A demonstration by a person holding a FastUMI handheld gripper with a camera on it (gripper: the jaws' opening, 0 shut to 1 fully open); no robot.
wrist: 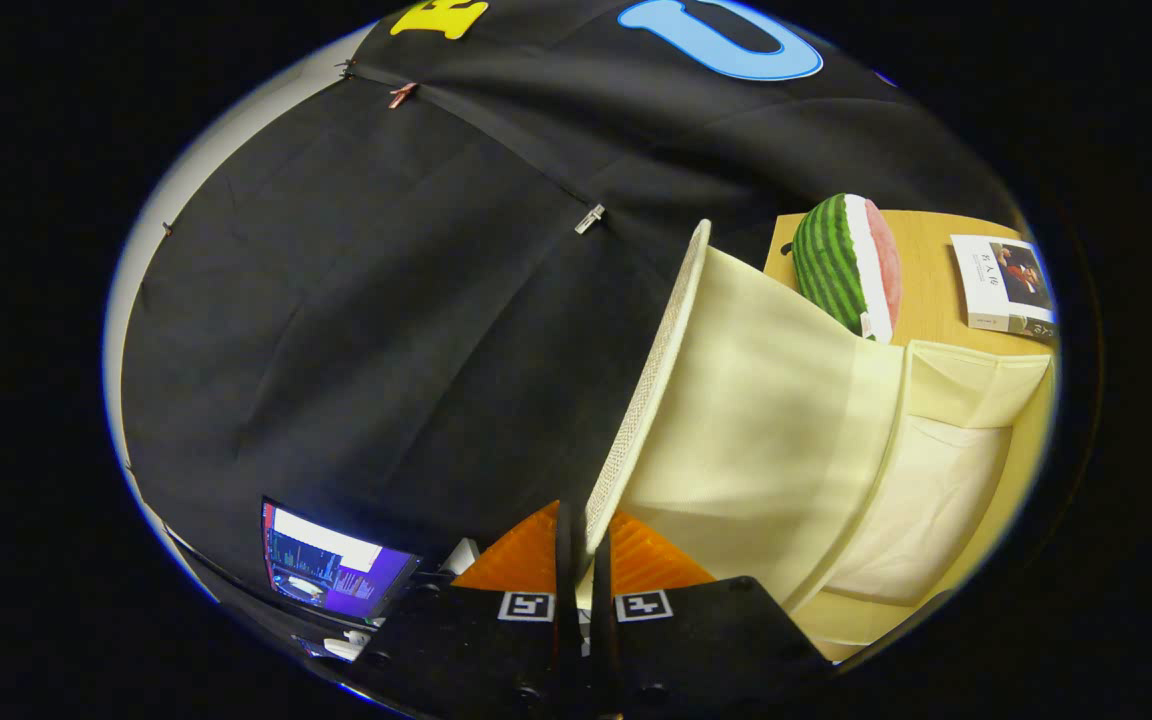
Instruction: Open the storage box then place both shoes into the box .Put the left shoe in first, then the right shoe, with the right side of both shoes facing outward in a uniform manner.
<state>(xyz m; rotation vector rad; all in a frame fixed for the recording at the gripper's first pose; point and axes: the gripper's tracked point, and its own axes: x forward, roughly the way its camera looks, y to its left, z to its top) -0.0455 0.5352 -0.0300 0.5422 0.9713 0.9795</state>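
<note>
The pale cloth storage box (936, 480) sits open on the wooden counter (936, 270), ahead of my fingers and to their right, its cavity empty. Its lid (656, 370) is swung up, its long edge running from my fingers away toward the counter's far side, the inner face turned to the box. On the counter beyond the box lie a watermelon-slice cushion (841, 262) and a book (1004, 282) further right. My fingers (582, 560) are nearly together, pinching the lid's woven rim.
</note>
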